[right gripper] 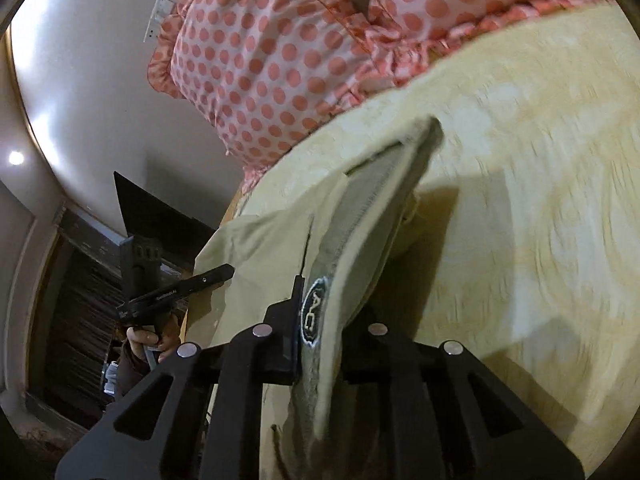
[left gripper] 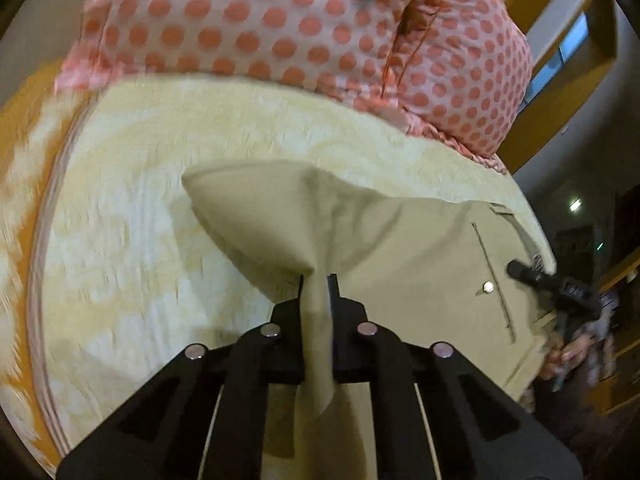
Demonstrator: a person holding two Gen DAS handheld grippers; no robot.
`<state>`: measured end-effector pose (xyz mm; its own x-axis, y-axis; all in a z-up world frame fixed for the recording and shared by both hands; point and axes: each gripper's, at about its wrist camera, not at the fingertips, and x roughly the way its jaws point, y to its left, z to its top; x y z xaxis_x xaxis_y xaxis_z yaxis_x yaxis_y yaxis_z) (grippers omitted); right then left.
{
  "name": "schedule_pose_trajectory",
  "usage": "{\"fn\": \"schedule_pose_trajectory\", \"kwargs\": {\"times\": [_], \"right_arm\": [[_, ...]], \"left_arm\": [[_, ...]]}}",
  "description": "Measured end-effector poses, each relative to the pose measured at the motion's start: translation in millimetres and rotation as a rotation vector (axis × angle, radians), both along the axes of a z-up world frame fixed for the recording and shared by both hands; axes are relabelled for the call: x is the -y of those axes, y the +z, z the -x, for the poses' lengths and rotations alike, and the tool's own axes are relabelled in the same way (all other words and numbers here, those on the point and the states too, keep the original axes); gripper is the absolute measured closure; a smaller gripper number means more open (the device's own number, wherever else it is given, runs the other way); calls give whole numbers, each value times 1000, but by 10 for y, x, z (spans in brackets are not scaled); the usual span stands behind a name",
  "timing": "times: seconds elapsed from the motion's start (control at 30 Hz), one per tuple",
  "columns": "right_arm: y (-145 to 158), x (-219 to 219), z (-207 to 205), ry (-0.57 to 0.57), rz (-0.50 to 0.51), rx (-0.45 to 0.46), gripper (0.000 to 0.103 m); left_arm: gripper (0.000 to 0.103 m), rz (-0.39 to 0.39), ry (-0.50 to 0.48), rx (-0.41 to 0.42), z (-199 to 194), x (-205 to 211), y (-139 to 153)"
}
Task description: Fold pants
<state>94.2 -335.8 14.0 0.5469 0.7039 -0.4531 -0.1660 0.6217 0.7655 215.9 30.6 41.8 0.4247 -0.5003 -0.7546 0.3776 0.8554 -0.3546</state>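
**Pants lifted at two points over the bed**

Pants [left gripper: 420, 264]: one khaki pair, spread across the near right part of a cream, fuzzy blanket [left gripper: 140, 208] on the bed. One back pocket slit with a single pale button [left gripper: 488, 287] shows on the flat part. Far behind the blanket lie pink pillows with coral dots [left gripper: 280, 28]; at least two can be counted, one long and one plumper at the right.

There are two grippers. The left gripper [left gripper: 317, 280] has its jaws nearly together, pinching a bunched fold of the khaki cloth; the fabric rises from the blanket into a peak at the fingers and a strip hangs down between them toward the camera.

The right gripper [right gripper: 320, 292] is clamped on the waistband, which stands up on edge and runs away toward the pillows [right gripper: 280, 60]. Its left finger presses against the grey inner band beside an oval label [right gripper: 314, 312]; the right finger is hidden behind the cloth. In the right wrist view the left gripper [right gripper: 218, 272] appears at the near left, held in a hand [right gripper: 146, 340].
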Motion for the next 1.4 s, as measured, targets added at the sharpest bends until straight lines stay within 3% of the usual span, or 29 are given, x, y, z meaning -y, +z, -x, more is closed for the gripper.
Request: {"fn": "schedule_pose_trajectory", "kwargs": {"times": [0.17,0.23,0.3,0.37,0.4,0.43,0.5,0.57,0.63,0.7,0.77,0.8,0.87,0.9,0.93,1.0,1.07,1.2,1.4], "right_arm": [[317,131,-462,-90,88,50,89],[376,156,-689,-152,169,43,87],[333,138,-900,-199,278,-15,78],[309,172,-910,-245,373,-88,77],[346,183,-850,-256,379,-70,71],[445,182,-704,-285,408,-18,51],[600,127,-474,-281,403,57,31],[708,8,-286,-198,341,104,31],[719,-125,-203,-124,303,111,29],[562,-263,-277,-48,266,20,22],[431,-361,-403,-32,309,-67,21],[463,-376,-406,-46,333,-51,21],[538,-416,-347,-83,384,-81,21],[617,-450,-242,-118,435,-70,15],[705,-523,-70,-160,509,-33,3],[771,-669,244,-205,604,39,1],[729,-779,476,-226,681,81,1],[502,-1043,827,-268,809,96,1],[385,-1242,1036,-279,826,126,1]], "left_arm": [[96,-39,67,128,-432,242,184],[91,-117,121,168,-713,389,124],[86,-225,168,157,-898,484,37],[81,-225,191,138,-916,427,42],[80,-214,210,175,-822,340,111],[73,-214,222,223,-697,260,193],[64,-180,217,278,-465,169,323],[58,-91,163,274,-260,174,387],[50,-9,76,202,-120,297,309],[50,-14,27,97,-157,491,101],[53,-71,31,20,-274,640,-133],[53,-86,45,66,-266,677,-146],[53,-141,72,64,-164,696,-75],[46,-132,80,77,-51,659,-20],[30,-128,87,106,102,625,42],[12,-154,110,173,404,509,107],[4,-204,140,222,757,382,82],[2,-244,199,206,1243,133,-124],[2,-301,255,233,1530,58,-336]]}}
